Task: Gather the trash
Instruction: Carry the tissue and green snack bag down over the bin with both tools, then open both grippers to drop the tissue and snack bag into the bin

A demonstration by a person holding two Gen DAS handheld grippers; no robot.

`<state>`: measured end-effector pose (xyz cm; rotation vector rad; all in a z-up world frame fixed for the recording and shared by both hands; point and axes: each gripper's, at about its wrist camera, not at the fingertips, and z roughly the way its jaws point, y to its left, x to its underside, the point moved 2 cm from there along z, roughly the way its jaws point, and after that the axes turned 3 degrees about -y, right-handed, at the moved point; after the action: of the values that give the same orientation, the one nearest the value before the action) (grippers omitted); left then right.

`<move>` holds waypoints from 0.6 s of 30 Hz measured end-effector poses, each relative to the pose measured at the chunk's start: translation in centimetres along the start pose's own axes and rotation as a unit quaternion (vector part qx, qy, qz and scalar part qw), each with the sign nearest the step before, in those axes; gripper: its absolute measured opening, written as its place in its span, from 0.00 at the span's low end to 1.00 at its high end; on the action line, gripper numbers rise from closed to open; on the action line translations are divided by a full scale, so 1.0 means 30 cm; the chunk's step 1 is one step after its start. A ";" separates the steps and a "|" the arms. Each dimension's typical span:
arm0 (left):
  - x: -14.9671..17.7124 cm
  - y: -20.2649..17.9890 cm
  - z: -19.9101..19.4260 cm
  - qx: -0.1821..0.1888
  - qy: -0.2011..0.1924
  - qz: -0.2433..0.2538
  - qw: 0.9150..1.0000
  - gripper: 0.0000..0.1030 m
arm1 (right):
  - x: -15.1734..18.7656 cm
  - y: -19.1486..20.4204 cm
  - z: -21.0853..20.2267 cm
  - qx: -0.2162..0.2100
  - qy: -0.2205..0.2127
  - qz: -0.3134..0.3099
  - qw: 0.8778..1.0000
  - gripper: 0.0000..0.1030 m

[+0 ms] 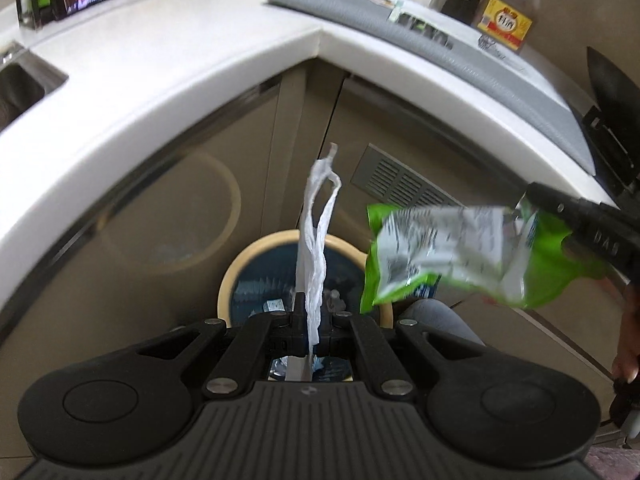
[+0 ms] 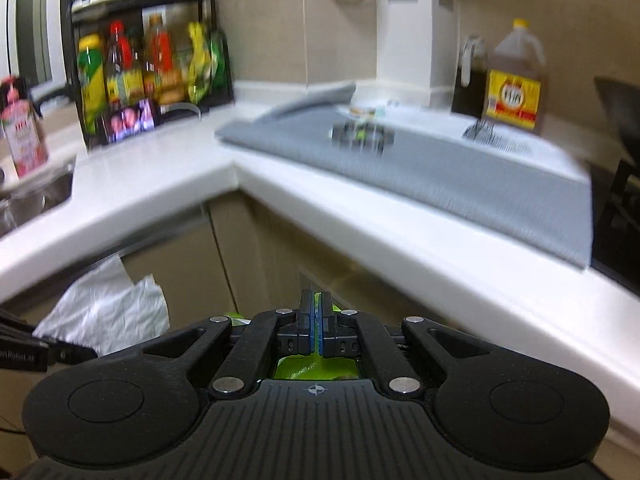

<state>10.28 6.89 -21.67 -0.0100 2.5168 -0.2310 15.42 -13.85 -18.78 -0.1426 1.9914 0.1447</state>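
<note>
The left gripper is clamping a tissue above the bin, the right gripper is pinching a green wrapper beside it; both likely need releasing over the bin.

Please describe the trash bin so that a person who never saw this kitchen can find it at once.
Start at the inner corner of the white counter and look down the beige cabinet doors to the floor. The bin stands there, below the tissue held in the left gripper. It is the only round thing down there: a cream rim around a dark inside that holds scraps.
</note>
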 end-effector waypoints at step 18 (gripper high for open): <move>0.020 -0.030 0.187 0.002 0.042 0.009 0.999 0.01 | 0.106 0.059 0.157 -0.009 0.082 -0.022 0.996 0.02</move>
<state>12.97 5.07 -26.35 0.0242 2.5994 -0.2348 18.03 -11.45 -23.55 -0.2155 2.1492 0.1260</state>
